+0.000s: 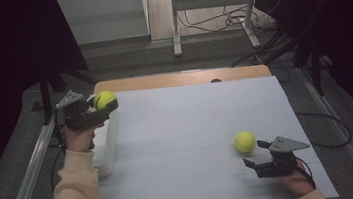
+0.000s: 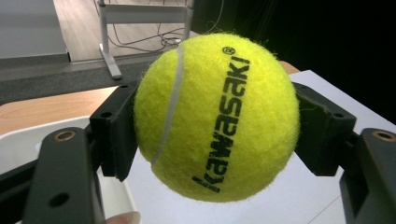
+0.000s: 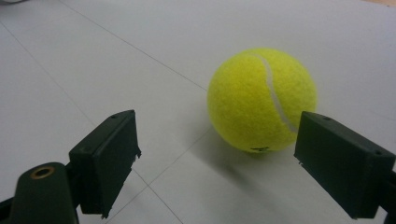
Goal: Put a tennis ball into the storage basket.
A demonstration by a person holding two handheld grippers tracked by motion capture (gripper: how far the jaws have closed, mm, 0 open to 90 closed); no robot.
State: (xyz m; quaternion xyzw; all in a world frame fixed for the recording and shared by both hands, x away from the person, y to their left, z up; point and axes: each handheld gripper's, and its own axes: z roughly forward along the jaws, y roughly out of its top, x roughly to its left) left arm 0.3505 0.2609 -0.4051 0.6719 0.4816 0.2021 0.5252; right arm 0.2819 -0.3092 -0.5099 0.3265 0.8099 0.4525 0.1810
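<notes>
At nine o'clock on the worktop (image 1: 193, 128) the left tool (image 1: 99, 108) is clamped on a ball (image 1: 104, 98), held in the air above a white bin (image 1: 107, 147) at the edge. The grip looks centred on the ball's middle, but felt is springy — a loosened squeeze could pop it out wide of the bin. At four o'clock the second ball (image 1: 244, 141) rests on the worktop just ahead of the right tool (image 1: 256, 153), jaws apart. A lopsided close could nudge it — it would roll freely.
</notes>
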